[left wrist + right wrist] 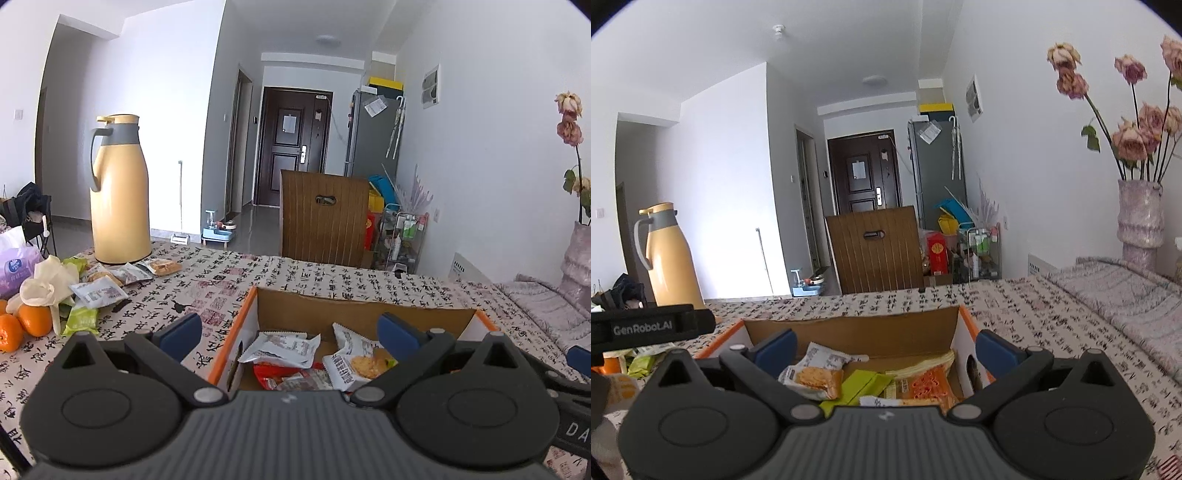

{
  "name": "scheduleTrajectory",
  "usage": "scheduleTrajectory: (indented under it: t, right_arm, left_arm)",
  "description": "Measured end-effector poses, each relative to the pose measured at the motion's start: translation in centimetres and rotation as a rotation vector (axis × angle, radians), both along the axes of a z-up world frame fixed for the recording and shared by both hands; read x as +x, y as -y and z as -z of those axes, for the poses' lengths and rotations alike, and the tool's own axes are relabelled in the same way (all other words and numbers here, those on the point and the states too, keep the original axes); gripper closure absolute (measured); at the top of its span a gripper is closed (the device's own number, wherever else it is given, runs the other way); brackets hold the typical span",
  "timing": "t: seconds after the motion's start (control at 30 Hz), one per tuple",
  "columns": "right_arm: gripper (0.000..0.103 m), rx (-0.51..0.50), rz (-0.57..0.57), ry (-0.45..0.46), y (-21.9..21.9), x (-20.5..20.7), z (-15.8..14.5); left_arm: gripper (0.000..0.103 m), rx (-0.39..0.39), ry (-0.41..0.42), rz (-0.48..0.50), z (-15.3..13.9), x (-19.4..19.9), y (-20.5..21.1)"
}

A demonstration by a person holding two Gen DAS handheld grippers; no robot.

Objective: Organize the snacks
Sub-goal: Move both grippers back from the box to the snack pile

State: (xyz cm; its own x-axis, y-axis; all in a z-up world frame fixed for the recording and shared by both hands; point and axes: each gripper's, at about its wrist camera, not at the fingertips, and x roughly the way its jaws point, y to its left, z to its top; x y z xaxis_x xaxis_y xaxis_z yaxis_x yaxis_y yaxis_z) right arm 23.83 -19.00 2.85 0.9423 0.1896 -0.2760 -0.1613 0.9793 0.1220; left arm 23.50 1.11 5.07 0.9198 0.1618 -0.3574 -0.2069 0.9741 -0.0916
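An open cardboard box with orange edges sits on the patterned tablecloth, holding several snack packets. My left gripper hovers over the box's near left part, open, with nothing between its blue pads. In the right wrist view the same box holds white, green and orange packets. My right gripper stands open above them, holding nothing. More loose snack packets lie on the table at the left, by the flask.
A tall yellow thermos flask stands at the back left of the table. Oranges, a tissue pack and a crumpled white bag lie at the left edge. A vase of dried roses stands at the right. A wooden chair back rises behind the table.
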Motion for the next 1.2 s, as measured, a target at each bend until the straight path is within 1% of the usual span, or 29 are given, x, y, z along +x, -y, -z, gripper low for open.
scheduleTrajectory:
  t: [0.2,0.37,0.53,0.8,1.2]
  right_arm:
    - [0.0,-0.017,-0.014,0.024,0.2,-1.9,-1.5]
    - [0.0,-0.014,-0.035,0.025,0.8,-3.7,-2.1]
    - [0.0,-0.014,-0.048,0.027,1.2,-5.8,-2.0]
    - [0.0,-0.016,-0.053,-0.014,2.1,-8.6,-0.8]
    - [0.0,-0.017,-0.074,-0.1,3.1,-11.4,2.0]
  left_arm:
    - [0.0,0.008,0.002,0.012,-0.9,-1.1,0.3]
    - [0.0,0.017,-0.001,0.033,-1.3,-2.8,0.5]
    - [0.0,0.025,-0.006,0.058,-1.2,-4.6,0.8]
    - [0.0,0.031,-0.038,0.092,-0.3,-7.6,1.1]
    - [0.0,0.018,-0.122,0.114,2.5,-10.3,0.6]
